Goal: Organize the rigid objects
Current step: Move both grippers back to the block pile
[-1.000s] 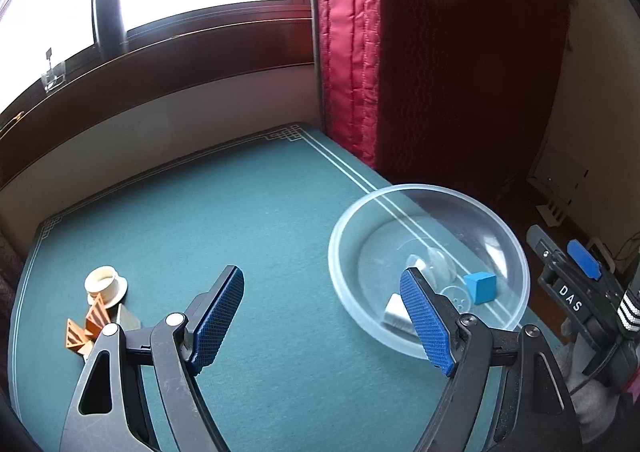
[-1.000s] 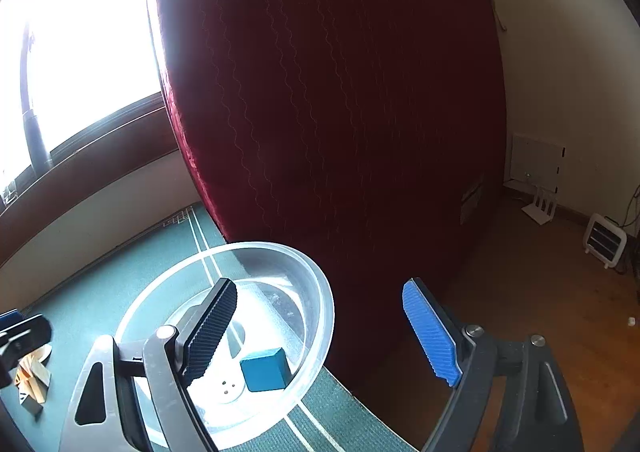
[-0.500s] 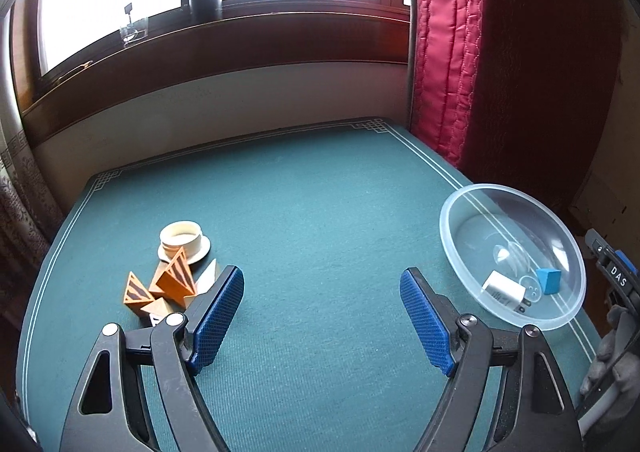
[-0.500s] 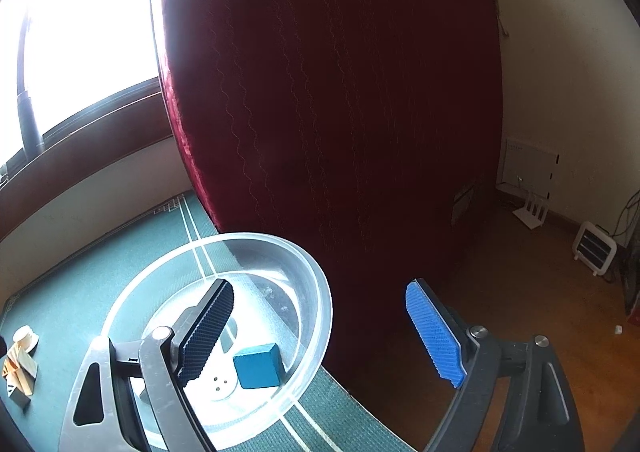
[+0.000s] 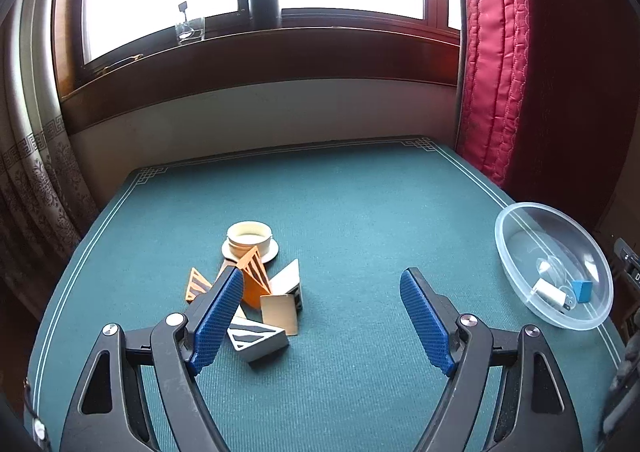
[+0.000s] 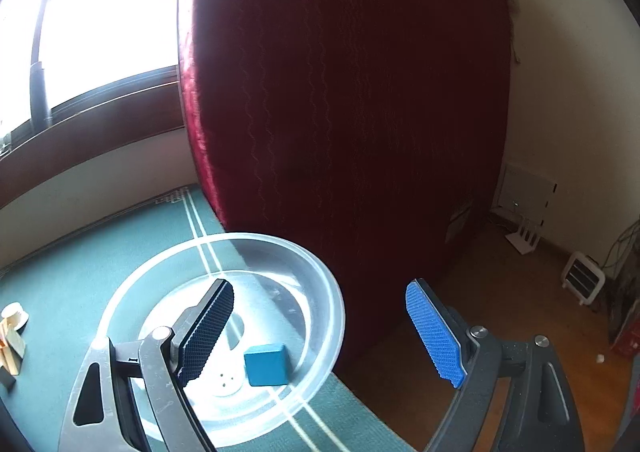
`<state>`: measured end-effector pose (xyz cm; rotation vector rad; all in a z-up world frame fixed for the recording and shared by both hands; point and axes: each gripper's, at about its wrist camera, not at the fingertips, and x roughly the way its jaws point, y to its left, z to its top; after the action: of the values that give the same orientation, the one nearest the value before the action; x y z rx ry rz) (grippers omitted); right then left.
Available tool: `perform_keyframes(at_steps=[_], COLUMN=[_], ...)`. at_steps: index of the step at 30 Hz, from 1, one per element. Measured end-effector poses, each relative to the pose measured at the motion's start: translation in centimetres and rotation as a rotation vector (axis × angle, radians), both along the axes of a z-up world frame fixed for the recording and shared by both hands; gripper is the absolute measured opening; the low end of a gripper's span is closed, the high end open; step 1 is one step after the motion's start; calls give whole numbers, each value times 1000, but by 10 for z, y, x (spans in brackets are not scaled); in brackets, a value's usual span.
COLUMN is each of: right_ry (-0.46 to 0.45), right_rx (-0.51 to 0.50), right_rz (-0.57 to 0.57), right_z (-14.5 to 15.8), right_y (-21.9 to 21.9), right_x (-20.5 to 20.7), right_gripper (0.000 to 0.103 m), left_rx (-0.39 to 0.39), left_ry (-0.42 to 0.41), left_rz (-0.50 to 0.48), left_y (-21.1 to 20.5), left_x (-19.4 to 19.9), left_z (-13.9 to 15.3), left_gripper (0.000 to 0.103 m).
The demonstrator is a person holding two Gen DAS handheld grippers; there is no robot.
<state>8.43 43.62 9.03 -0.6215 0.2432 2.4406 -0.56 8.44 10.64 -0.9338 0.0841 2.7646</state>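
Both grippers stood released and empty: the left gripper point(image 5: 322, 322) over bare green felt beside the block cluster point(image 5: 256, 300), the right gripper point(image 6: 320, 332) above the clear bowl point(image 6: 320, 280) at the table's edge.

Swung my left gripper point(image 5: 322, 316) away from the clear bowl point(image 5: 516, 220) toward the pile of wooden blocks point(image 5: 256, 292). Bowl went from straight ahead, behind my right finger, to the far right edge of the left wrist view. Blocks moved from lower-left corner to beside my left finger. Right gripper point(image 6: 316, 336) shifted slightly over the bowl; blue cube point(image 6: 266, 364) now sits more central between its fingers.
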Motion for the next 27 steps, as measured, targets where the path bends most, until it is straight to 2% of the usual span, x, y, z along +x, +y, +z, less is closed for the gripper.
perform_keyframes(at_steps=[6,11,17,22,27], right_ry=[40,27,-5,-22,-54], right_rx=[-26,-68,-132,-161,-203], right_rz=[136,278,427,555,697], right_z=[25,26,25,36,40], right_y=[-31,-65,-103,-141,-184], right_x=[-5,-19,-35,-61,-95], right_gripper=[91,91,91,92,92], left_rx=[36,61,71,58,65], left_ry=[-12,-13,-19,-26,-57], left_rz=[40,82,177,265,299], left_y=[-20,-39,-72,-98,-118], left_x=[-6,-7,-11,-17,-22], left_z=[-1,-1,-5,-14,-27], left_gripper=[81,81,81,81,81])
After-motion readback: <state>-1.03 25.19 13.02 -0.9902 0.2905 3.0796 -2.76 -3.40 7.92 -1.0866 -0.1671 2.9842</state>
